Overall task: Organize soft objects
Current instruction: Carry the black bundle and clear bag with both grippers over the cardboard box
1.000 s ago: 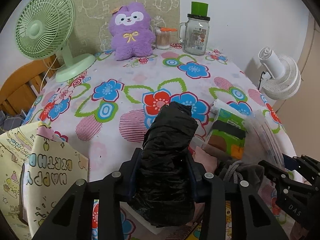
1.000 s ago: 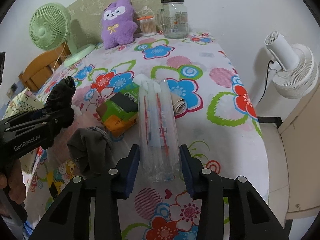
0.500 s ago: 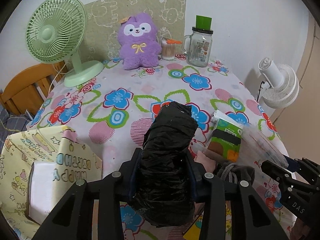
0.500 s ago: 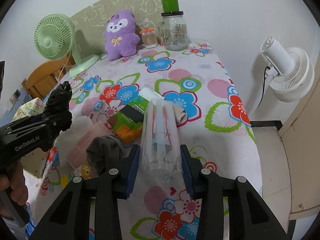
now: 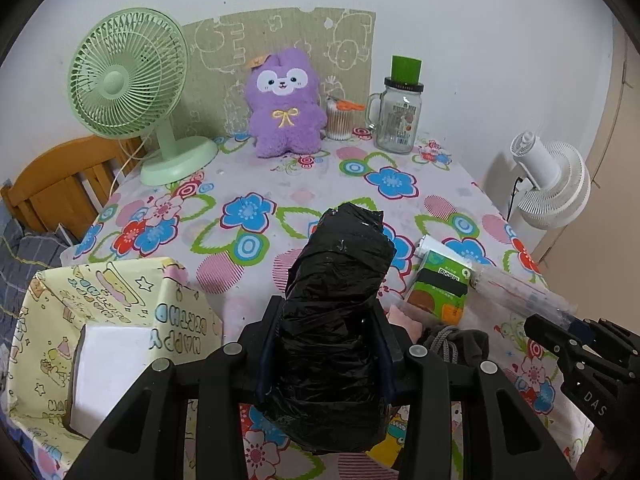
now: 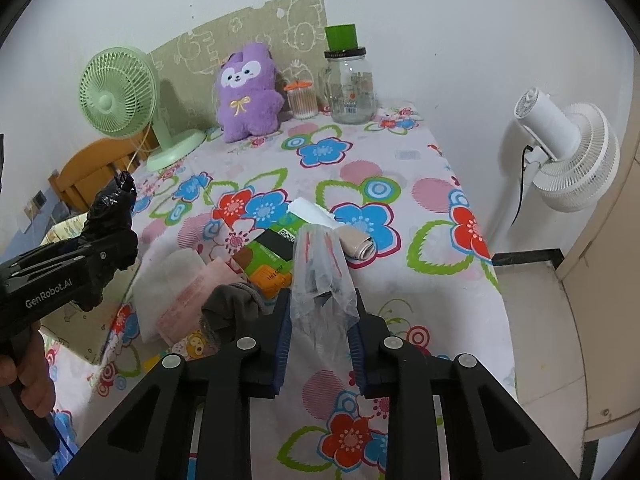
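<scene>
Bundle (image 5: pixel 336 320) (black plastic) clamped in left hand-held gripper (image 5: pixel 326 344).

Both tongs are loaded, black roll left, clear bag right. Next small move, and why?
Probably swing the left tongs toward the yellow birthday box and let go of the black roll there. The roll is clamped and off the table, and the box sits open just to its left. The right tongs have just squeezed the clear bag.

Beyond the jaws stands a table with a flowered cloth (image 5: pixel 400 184) against a plain white wall (image 5: pixel 460 20). A beige cardboard panel with cartoon drawings (image 5: pixel 280 40) leans there. Left of the jaws is a brown wooden chair (image 5: pixel 52 184); right, a white floor fan (image 6: pixel 568 152).
</scene>
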### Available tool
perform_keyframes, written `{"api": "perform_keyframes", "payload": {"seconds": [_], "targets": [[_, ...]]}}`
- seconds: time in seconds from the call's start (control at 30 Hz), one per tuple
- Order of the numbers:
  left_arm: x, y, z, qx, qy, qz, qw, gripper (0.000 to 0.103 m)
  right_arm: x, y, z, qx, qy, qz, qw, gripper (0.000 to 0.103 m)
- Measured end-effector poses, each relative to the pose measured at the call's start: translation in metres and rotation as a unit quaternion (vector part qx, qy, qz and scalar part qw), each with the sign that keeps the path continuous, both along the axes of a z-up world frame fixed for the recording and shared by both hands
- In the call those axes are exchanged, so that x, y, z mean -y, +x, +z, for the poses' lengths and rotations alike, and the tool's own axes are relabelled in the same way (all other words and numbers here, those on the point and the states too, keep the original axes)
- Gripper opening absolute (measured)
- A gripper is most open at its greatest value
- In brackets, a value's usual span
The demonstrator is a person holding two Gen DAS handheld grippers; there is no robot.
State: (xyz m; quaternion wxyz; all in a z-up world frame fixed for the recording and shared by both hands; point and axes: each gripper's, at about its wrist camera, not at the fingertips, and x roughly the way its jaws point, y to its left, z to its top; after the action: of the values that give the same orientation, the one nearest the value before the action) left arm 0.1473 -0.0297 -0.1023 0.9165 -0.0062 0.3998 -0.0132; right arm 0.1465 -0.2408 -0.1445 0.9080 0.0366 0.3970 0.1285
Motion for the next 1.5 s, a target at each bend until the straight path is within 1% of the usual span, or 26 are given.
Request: {"api": "perform_keyframes", "payload": {"seconds": [0.33, 0.67, 1.1, 1.5], "targets": [[-0.001, -0.015, 0.017, 0.021, -0.004, -0.003, 0.9998, 0.041, 0.001, -0.016, 0.020, 0.027, 0.007, -0.002, 1.000, 0.026], [-0.016, -0.036, 0.040, 0.047, -0.014, 0.006, 0.9988, 0.041, -0.012, -0.033, 0.048, 0.057, 0.007, 0.012, 0.998, 0.026], [-0.047, -0.063, 0.066, 0.080, -0.021, 0.029, 0.9961, 0.041, -0.052, -0.049, 0.078, 0.088, 0.007, 0.051, 0.995, 0.026], [-0.103, -0.088, 0.080, 0.103, -0.028, 0.082, 0.9909, 0.041, -0.115, -0.057, 0.095, 0.108, -0.001, 0.115, 0.988, 0.026]]}}
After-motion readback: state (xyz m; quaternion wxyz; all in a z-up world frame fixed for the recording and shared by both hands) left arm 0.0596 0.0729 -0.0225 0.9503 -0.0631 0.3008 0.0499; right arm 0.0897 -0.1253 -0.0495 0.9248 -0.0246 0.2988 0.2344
